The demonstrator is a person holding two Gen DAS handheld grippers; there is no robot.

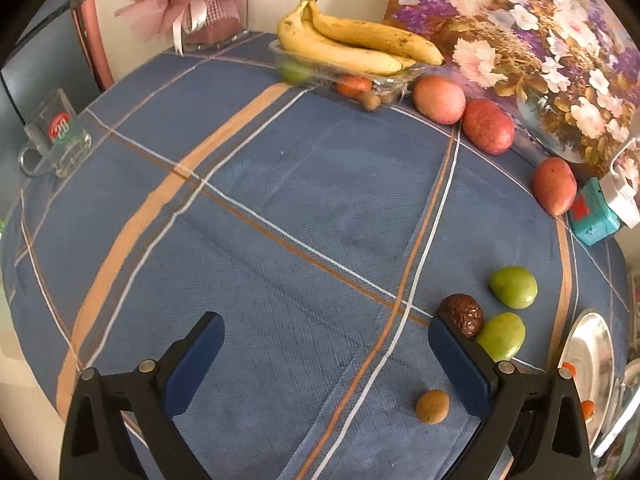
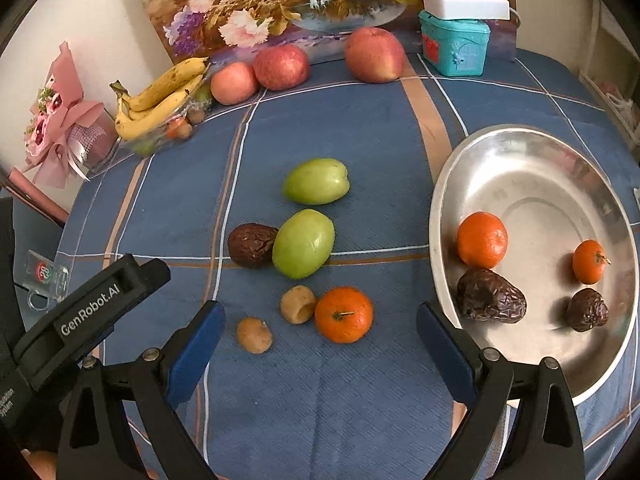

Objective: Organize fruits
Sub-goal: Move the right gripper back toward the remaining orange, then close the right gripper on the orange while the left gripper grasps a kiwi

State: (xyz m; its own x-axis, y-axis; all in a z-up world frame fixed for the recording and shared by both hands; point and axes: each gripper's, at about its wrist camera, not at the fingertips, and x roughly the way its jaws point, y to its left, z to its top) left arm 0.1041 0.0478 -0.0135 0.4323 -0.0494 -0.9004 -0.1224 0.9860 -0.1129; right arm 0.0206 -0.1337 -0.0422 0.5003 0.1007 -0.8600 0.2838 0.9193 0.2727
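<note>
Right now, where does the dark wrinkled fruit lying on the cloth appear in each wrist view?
Left wrist: the wrinkled fruit is low right, just beyond the right fingertip, touching a green fruit.
Right wrist: the wrinkled fruit is left of centre, against the green fruit.
Shared landmark: the bananas at the far edge.

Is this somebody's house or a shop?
Probably a home. The table wears a checked blue tablecloth, a flower painting leans on the wall behind the fruit, and a pink gift bouquet and a glass mug sit at the edges.
</note>
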